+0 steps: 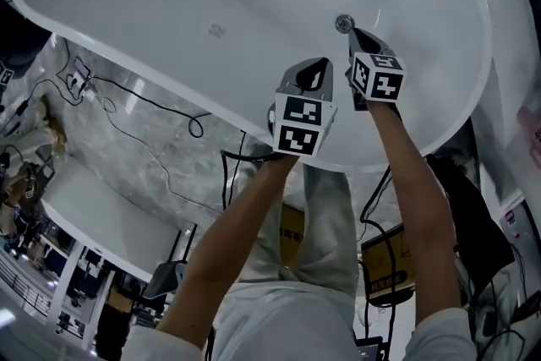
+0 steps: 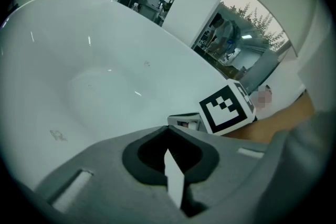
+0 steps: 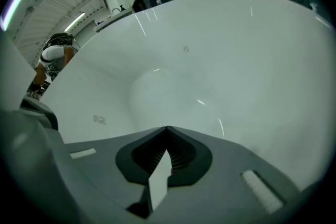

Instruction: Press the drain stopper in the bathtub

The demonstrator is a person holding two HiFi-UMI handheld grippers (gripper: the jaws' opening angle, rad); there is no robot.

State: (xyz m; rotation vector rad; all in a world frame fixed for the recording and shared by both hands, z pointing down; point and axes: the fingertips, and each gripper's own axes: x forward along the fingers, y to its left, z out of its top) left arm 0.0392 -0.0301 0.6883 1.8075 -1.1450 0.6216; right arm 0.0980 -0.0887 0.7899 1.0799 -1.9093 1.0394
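The white bathtub (image 1: 169,4) fills the upper head view. Its round chrome drain stopper (image 1: 343,23) sits on the tub floor at the right. My right gripper (image 1: 354,33) is shut, its tip just beside the stopper on the near side; whether it touches cannot be told. My left gripper (image 1: 325,62) hangs shut a little nearer and to the left, over bare tub floor. In the left gripper view the shut jaws (image 2: 168,128) point at the tub wall, with the right gripper's marker cube (image 2: 227,107) beside them. The right gripper view shows its shut gripper (image 3: 167,128) and no stopper.
A small grey logo mark (image 1: 217,30) lies on the tub floor to the left. The tub rim (image 1: 254,129) runs close under my forearms. Black cables (image 1: 161,110) trail across the marble floor outside the tub. A yellow box (image 1: 293,232) stands by the person's legs.
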